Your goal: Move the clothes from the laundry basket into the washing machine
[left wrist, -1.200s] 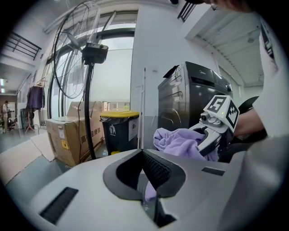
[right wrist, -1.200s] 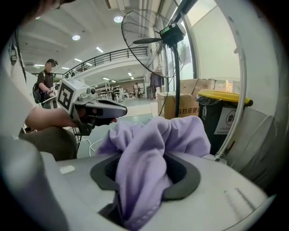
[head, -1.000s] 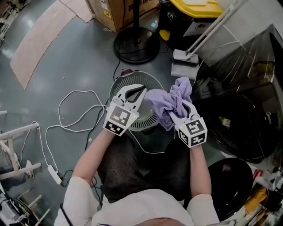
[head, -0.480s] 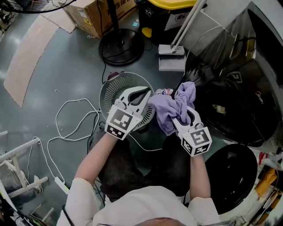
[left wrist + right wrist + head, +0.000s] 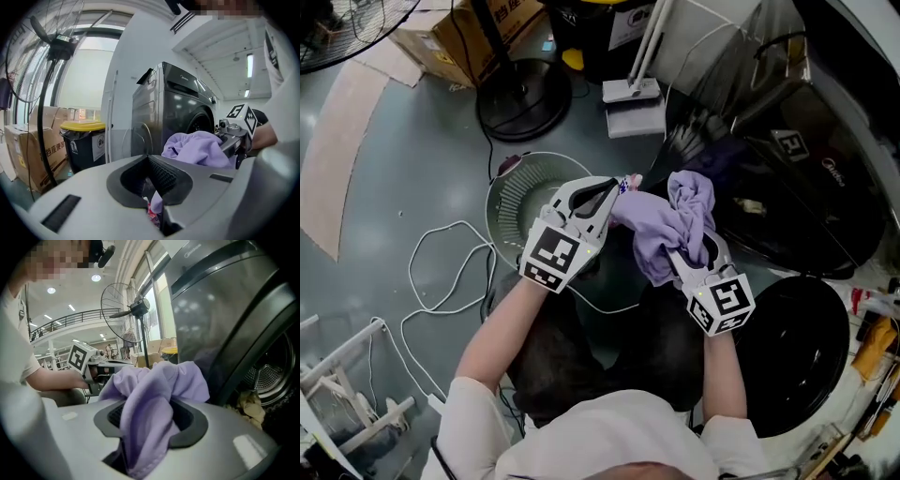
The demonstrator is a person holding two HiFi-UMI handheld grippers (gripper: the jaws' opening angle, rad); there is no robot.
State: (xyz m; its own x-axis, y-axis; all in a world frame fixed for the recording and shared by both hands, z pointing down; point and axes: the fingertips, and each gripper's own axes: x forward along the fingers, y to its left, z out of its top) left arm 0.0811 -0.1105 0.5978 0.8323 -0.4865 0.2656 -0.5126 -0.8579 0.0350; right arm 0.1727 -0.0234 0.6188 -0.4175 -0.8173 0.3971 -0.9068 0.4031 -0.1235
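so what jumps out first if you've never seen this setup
The lilac garment bunched in the middle of the head view, gripped by both the left tool and the right tool. Just right of it stands the dark washing machine with its door open, and under the left tool the round white laundry basket sits on the floor.

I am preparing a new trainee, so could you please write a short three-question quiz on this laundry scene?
1. True or false: the left gripper and the right gripper both grip the purple garment.
2. What shows inside the washing machine? A) nothing B) pale cloth C) a shoe
3. Fill in: the laundry basket stands on the ____.
Key: 1 true; 2 B; 3 floor.
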